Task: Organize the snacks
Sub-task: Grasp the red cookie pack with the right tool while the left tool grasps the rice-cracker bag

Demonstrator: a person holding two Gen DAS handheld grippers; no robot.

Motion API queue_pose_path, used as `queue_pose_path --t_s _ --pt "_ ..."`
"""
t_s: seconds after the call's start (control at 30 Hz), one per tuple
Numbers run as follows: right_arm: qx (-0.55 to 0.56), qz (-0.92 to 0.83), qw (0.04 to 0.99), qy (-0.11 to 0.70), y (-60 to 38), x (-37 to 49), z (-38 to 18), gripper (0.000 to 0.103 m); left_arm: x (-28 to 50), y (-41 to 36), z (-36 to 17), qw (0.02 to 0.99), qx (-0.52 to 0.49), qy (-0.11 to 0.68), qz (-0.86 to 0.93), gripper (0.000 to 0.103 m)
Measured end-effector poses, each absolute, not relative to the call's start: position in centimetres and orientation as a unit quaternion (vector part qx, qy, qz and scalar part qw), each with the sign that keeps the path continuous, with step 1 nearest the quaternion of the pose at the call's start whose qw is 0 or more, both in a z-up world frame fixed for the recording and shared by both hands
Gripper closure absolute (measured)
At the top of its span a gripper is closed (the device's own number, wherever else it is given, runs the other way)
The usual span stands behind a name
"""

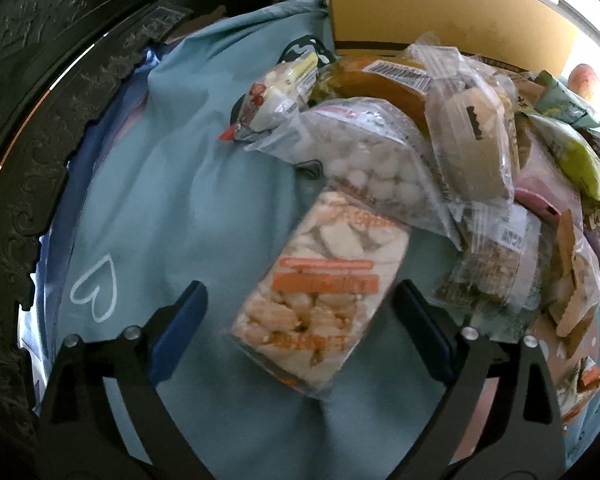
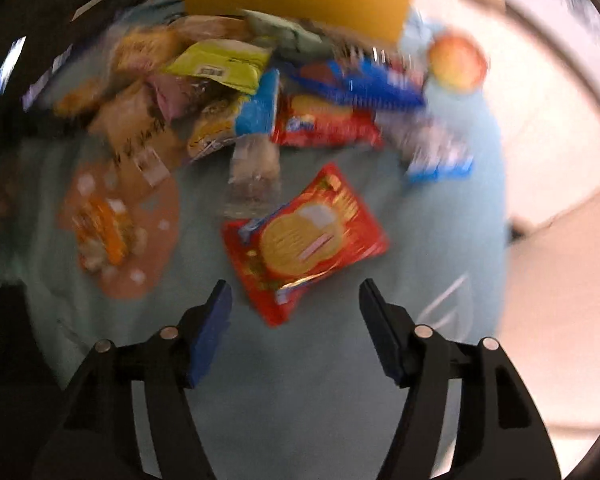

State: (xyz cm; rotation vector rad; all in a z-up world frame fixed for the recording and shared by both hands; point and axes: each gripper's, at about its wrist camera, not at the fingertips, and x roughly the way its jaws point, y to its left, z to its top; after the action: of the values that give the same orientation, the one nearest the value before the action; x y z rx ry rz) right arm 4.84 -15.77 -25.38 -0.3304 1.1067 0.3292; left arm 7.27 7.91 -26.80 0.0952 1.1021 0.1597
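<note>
Snacks everywhere on this teal cloth [image 1: 172, 184], heaped toward its far edge against a yellow cardboard box [image 1: 440, 8]; left gripper [image 1: 300, 308] hovers with jaws wide, nothing pinched, a clear pack of pale crackers with orange print [image 1: 320, 292] lying loose between them on the cloth, just off the near edge of the pile; right gripper [image 2: 296, 312] has jaws partly apart and empty, the picture smeared, a red biscuit packet [image 2: 304, 240] lying alone just ahead of them, well clear of the heap; an apple [image 2: 456, 62] sits by the box's corner. Judging the step as a pick-up on the left: best to come straight down across the pack's narrow width, close gently so the crackers don't crush, and lift clear before swinging; the crinkly film may slip if only an edge is caught.
</note>
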Motion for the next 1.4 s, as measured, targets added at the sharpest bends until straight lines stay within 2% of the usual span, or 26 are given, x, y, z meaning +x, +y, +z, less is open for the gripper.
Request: queue_pose_path --t_s 0.07,0.13,0.3,0.37,0.4,0.43,0.53,0.7,0.73,0.77,0.87,1.17,1.4 --pt "-0.185 0.164 0.832 0.496 -15.5 5.6 -24.8 0.036 7.2 7.8 -26.8 0.848 0.05 0.522 0.076 0.007" --pt "-0.215 0.192 0.82 0.494 -14.8 6.8 -25.3 0.025 7.0 7.7 -26.9 0.848 0.05 0.523 0.074 0.007" --pt "-0.271 0.254 0.765 0.526 -13.1 8.3 -28.1 0.023 7.3 8.4 -27.0 0.845 0.035 0.529 0.07 0.006" --pt "-0.229 0.254 0.764 0.547 -13.5 9.1 -28.2 0.027 7.3 8.7 -27.1 0.843 0.026 0.532 0.065 0.006" --pt "-0.217 0.253 0.765 0.551 -13.5 9.7 -28.1 0.04 7.2 8.9 -27.1 0.843 0.021 0.534 0.06 0.007" --pt "-0.204 0.246 0.77 0.552 -13.7 9.8 -27.9 0.042 7.2 8.9 -27.0 0.843 0.018 0.534 0.056 0.007" --pt "-0.157 0.232 0.781 0.559 -14.1 9.6 -27.4 0.046 7.3 8.8 -26.8 0.847 0.027 0.529 0.052 0.011" --pt "-0.107 0.218 0.783 0.573 -16.8 8.0 -26.7 0.046 8.0 7.8 -26.6 0.852 0.07 0.516 0.057 0.011" --pt "-0.103 0.216 0.783 0.574 -17.2 7.4 -26.7 0.045 8.1 7.7 -26.9 0.848 0.075 0.522 0.052 0.016" --pt "-0.099 0.215 0.784 0.573 -17.7 6.3 -26.9 0.045 8.0 7.5 -26.8 0.85 0.076 0.52 0.042 0.035" --pt "-0.086 0.205 0.79 0.572 -18.6 5.1 -27.0 0.045 7.8 6.6 -26.4 0.848 0.091 0.521 0.024 0.056" --pt "-0.055 0.182 0.802 0.567 -20.5 5.0 -25.8 0.046 5.8 7.3 -23.6 0.854 0.024 0.519 -0.023 0.057" --pt "-0.006 0.187 0.802 0.567 -22.0 5.7 -24.4 0.052 4.9 6.7 -22.7 0.859 0.025 0.51 -0.036 0.057"
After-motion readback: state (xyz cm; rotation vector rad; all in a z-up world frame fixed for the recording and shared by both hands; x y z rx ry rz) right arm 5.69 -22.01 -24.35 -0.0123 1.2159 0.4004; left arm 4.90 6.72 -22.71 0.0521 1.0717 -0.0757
